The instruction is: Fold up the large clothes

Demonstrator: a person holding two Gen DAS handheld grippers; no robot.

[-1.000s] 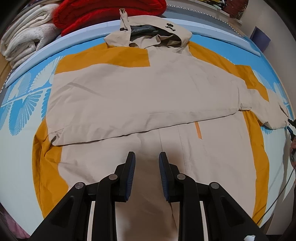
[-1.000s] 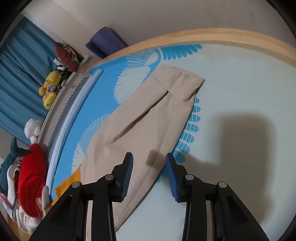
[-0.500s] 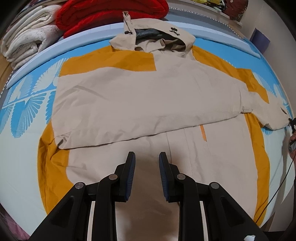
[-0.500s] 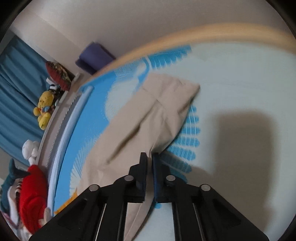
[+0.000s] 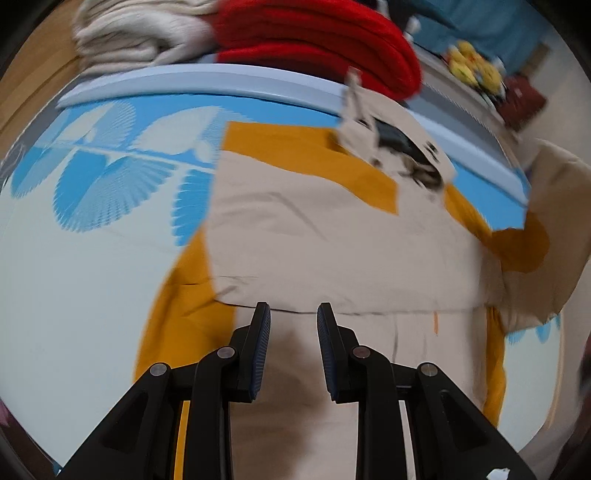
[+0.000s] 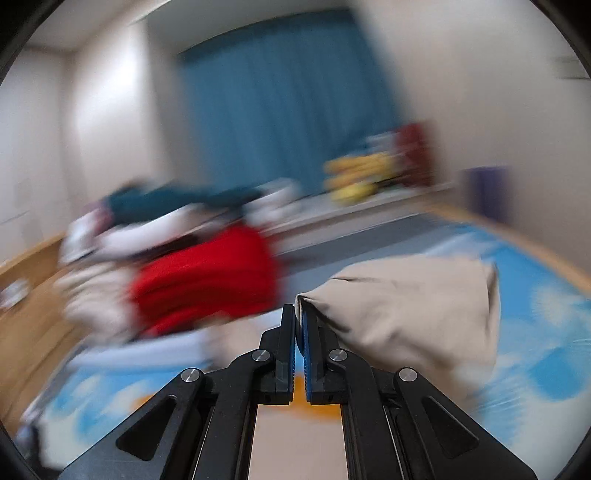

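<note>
Jaws pinch sleeve (image 6: 413, 302); blurred, seemingly folded red blanket (image 6: 207, 273) beyond.

1. Right wrist view: red pile (image 6: 207, 280), blue curtain (image 6: 284, 96) and yellow toys (image 6: 354, 177) are smeared by blur.
2. Left wrist view: the jacket (image 5: 332, 236) hood is blurred; its near hem is cut off by the edge.

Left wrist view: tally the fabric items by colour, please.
Beige and orange jacket: 1
Red folded item: 1
Cream folded item: 1
Total: 3
</note>
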